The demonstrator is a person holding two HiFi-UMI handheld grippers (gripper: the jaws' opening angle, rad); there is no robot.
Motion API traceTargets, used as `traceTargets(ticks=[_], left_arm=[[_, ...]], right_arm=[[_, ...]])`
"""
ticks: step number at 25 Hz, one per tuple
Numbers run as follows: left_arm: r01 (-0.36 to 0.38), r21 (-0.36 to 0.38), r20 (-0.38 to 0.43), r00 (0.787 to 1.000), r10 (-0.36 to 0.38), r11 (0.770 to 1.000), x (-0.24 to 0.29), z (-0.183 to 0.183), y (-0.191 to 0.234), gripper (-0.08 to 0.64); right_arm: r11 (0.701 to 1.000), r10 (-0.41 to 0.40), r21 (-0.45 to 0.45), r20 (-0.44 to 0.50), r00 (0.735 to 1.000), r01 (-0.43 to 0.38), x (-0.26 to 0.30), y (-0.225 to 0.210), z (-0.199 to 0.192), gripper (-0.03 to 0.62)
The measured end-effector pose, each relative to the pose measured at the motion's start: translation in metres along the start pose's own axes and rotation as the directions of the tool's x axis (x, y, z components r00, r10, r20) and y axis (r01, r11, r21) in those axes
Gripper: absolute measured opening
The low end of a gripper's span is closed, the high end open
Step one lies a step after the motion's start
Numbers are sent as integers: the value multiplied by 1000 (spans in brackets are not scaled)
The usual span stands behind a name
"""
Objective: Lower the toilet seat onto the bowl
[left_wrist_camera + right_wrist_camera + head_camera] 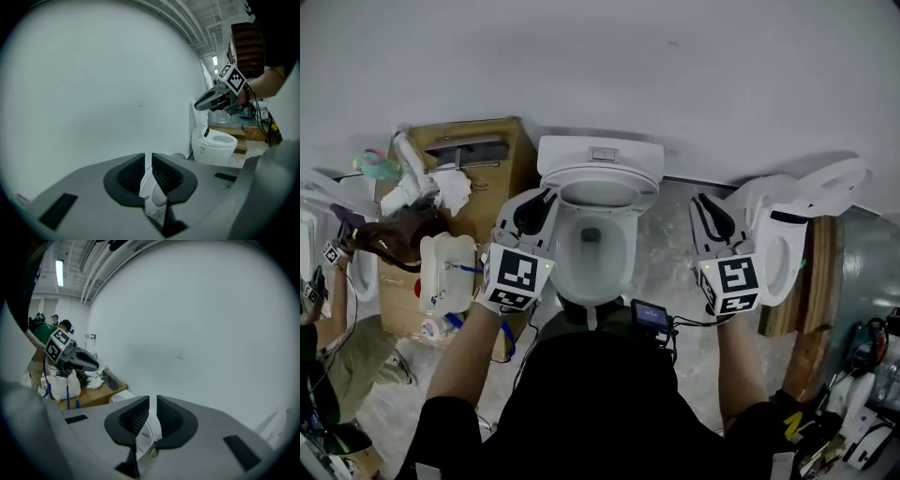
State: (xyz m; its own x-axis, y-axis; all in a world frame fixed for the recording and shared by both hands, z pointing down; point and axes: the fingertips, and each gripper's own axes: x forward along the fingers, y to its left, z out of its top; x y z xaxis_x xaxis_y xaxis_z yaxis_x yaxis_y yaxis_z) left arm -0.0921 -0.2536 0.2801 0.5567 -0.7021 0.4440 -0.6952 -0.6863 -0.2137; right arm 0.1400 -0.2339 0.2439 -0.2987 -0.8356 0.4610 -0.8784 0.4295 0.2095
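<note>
A white toilet stands against the wall in the middle of the head view, its bowl [591,248] uncovered. Its seat [602,192] seems to stand raised in front of the tank [600,153]. My left gripper [546,199] hovers at the bowl's left rim beside the raised seat, jaws together with nothing between them. My right gripper [703,204] hangs to the right of the bowl, apart from it, jaws also together and empty. In the left gripper view my left gripper [148,157] shows only a thin slit. In the right gripper view my right gripper [153,399] looks the same.
A second white toilet [787,234] stands close on the right, by a wooden board [820,281]. On the left are a wooden cabinet [502,141], a white bag [445,272] and crumpled rags [450,192]. Another person [44,329] stands farther left.
</note>
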Motion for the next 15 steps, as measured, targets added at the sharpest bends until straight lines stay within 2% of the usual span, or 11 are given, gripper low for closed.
traceTargets(ticks=[2,4,5,10,15], left_arm=[[15,7,-39,999,-15,1000,17,-6,0,73],[38,14,-89,995,-37,999,37,-13,-1,146],[45,19,-108,993,-42,999,46,-17,0,150],[59,48,-188,981,-49,997,86,-46,4,150],[94,70,-256,964,-74,993,117,-76,2,150]], right_arm=[[999,52,-5,-38,998,-52,22,1,-11,49],[994,108,-26,-87,990,-110,43,4,-24,131],[989,135,-42,-111,985,-141,53,7,-29,147],[957,239,-124,-184,953,-264,100,29,-56,149],[940,262,-172,-191,946,-295,141,42,-75,149]])
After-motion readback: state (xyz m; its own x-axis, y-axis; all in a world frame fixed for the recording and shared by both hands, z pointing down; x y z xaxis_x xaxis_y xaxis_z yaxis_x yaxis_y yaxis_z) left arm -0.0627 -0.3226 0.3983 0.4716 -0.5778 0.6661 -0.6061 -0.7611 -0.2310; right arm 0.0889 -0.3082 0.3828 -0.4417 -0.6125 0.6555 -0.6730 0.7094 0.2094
